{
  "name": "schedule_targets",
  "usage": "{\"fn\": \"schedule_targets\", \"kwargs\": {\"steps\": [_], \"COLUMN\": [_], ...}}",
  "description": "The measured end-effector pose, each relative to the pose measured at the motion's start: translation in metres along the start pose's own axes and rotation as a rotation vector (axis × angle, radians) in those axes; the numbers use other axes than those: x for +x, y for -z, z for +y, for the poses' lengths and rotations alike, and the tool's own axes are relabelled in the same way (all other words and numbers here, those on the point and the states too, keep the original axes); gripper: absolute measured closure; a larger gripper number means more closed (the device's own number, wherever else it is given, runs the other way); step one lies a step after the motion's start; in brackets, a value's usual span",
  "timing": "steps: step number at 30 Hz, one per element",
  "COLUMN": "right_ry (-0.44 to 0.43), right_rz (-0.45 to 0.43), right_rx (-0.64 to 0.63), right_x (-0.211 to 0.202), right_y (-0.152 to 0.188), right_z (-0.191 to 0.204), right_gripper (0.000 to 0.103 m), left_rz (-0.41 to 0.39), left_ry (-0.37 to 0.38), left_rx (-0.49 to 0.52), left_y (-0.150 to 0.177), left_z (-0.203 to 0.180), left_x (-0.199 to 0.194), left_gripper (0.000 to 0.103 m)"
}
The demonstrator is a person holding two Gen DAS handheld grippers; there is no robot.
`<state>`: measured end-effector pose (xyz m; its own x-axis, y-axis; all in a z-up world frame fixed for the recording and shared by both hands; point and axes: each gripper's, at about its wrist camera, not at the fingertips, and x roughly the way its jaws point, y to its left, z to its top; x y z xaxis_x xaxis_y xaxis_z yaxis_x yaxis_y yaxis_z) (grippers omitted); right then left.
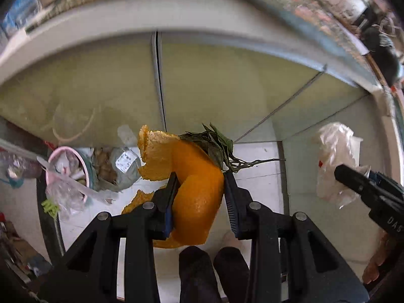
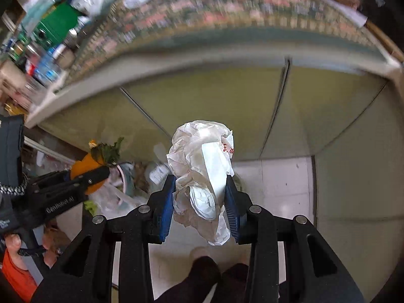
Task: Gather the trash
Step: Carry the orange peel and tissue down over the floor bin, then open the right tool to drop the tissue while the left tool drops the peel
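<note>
Green cabinet doors [image 1: 214, 88], tiled floor [image 1: 260, 176]

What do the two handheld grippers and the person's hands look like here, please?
Both the left gripper and the right gripper are matte black plastic frames with triangular cut-outs, silver pivot pins and blue ribbed pads on the jaws. White lettering marks their sides. A bare hand grips the left one's handle, beside an orange sleeve and a black-and-white braided cord.

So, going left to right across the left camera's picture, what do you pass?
Pink bin → grey bag → orange peel held in the left gripper → leafy twig → white plastic bag → right gripper.
</note>
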<state>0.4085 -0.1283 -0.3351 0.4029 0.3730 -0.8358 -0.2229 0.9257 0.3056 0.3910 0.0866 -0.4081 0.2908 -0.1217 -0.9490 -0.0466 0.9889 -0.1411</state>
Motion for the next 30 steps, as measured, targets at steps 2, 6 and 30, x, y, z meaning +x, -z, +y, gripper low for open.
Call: {"fn": "schedule_targets", "kwargs": {"steps": [2,6,30], "right_ry": [-0.001,0.001,-0.074], "right_rz": [0.022,0.072,0.217], "right_rx": [-0.003,-0.028,-0.098], "right_x": [0.025,0.1,0.352], "right_y": [0.004,0.012,0.063], "right_z": [-0.009,-0.03,-0.08], "right_gripper": [0.069,0.069,0.051], "left_rz": [-0.001,-0.018,0.034], "left_ry": [-0.004,-0.01,-0.003], "left_rx": [-0.02,-0.078,-0.183], "left_y": [0.003,0.014,0.051], "left_z": [0.004,0.016,0.045], "left_x": [0.023,0.082,0.307], "left_gripper": [0.069,0.069,0.069]}}
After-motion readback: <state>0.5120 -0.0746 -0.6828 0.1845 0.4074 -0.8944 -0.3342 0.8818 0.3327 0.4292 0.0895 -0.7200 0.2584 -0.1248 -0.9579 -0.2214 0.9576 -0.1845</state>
